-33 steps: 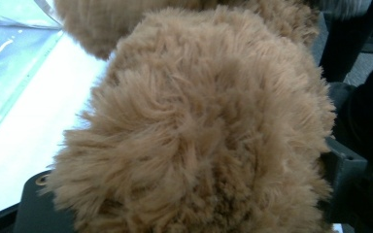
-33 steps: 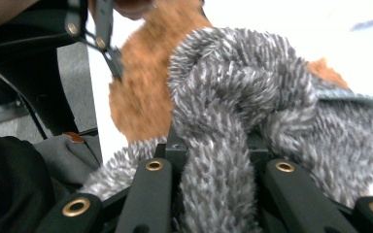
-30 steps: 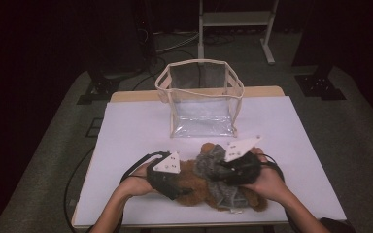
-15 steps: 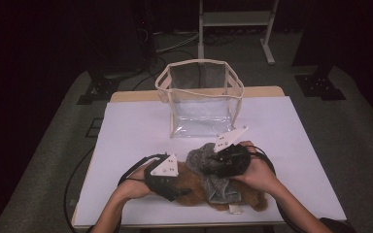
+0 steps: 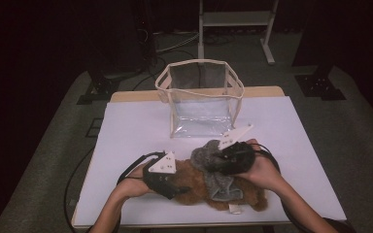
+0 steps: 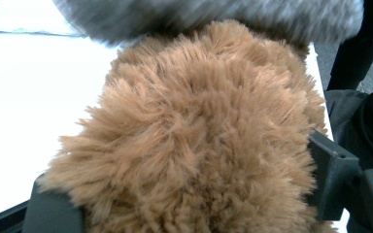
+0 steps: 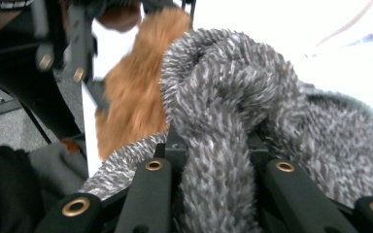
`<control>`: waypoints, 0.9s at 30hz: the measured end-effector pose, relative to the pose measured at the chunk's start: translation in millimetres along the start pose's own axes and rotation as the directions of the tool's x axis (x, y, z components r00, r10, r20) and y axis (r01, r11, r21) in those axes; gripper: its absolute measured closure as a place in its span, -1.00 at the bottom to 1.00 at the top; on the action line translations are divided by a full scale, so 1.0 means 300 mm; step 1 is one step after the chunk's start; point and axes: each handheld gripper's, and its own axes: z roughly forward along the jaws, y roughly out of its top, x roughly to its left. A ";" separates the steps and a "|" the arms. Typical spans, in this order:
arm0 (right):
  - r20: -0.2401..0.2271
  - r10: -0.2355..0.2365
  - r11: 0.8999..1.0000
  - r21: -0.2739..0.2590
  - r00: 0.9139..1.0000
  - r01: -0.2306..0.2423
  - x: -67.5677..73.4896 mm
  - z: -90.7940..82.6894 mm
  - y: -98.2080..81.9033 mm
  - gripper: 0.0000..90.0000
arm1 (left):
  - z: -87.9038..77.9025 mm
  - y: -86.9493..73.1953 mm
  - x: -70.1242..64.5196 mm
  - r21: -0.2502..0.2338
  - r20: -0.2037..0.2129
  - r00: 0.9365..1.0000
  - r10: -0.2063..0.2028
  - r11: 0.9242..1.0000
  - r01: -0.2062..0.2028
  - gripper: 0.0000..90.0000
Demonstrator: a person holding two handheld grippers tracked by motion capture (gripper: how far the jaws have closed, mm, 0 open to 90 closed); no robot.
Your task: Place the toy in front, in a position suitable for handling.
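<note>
A dark room with black stands and a pale metal frame at the back surrounds the bench (image 5: 141,126), which is covered in white. On it, toward 12 o'clock, stands a clear plastic bag (image 5: 200,99) with cream trim, open at the top and apart from everything else. The brown plush toy (image 5: 201,187) lies at the near edge, around 6 o'clock, with a grey knitted garment (image 5: 212,167) bunched over its middle. My left hand-held gripper (image 5: 177,190) sits at the toy's 9 o'clock end, its jaws spread wide around a thick tuft of brown fur that fills the gap between them in the left gripper view; the fur bulges past the pads, so I read this as a loose clamp on fluff. My right hand-held gripper (image 5: 213,162) is pressed nearly together on a twisted fold of the grey knit, seen rolled between the jaws in the right gripper view. I judge both things light, soft and floppy: the knit will stretch and sag before it slides, and the fur will compress and slip under a shallow pinch. I'd hold the toy deep, on its stuffed body, and take the garment at a hem or doubled fold.
</note>
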 end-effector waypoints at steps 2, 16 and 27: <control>0.012 0.011 1.000 -0.011 1.000 -0.011 0.005 -0.044 -0.036 0.60 | -0.001 -0.004 0.003 -0.002 0.002 1.000 -0.009 1.000 0.009 -0.46; 0.075 0.179 0.982 -0.072 0.981 -0.174 -0.093 -0.196 -0.225 0.58 | 0.005 -0.003 0.015 -0.009 0.003 1.000 -0.009 1.000 0.009 -0.48; 0.115 0.187 0.982 -0.050 0.976 -0.182 -0.171 -0.144 -0.191 0.58 | -0.009 -0.003 0.017 -0.008 -0.023 1.000 -0.003 1.000 0.003 -0.48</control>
